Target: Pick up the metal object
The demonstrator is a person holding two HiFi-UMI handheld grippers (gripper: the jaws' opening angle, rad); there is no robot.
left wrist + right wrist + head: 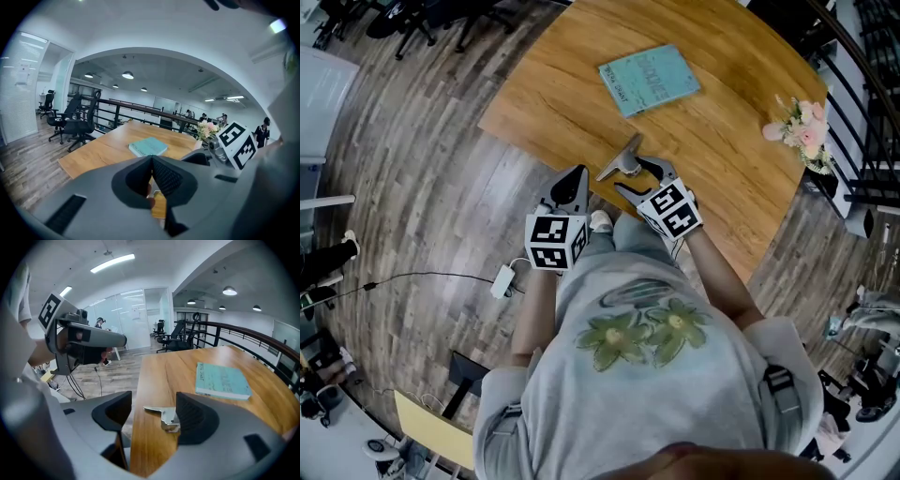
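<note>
The metal object (620, 162) is a small silver bracket lying flat near the front edge of the round wooden table (722, 150). In the right gripper view the bracket (165, 415) sits between my right gripper's (153, 405) wide-open jaws, close against the right-hand jaw, and the left-hand jaw stands clear of it. From the head view, the right gripper (638, 180) reaches over the table edge at the bracket. My left gripper (577, 180) hangs just off the table edge, left of the bracket. Its jaws meet at the tips (152, 161) with nothing held.
A teal book (649, 79) lies further in on the table, and a pink flower bunch (802, 127) stands at its right edge. Black railings (862, 103) run behind the table. Office chairs (70, 123) stand on the wood-plank floor to the left. A white adapter with cable (502, 280) lies on the floor.
</note>
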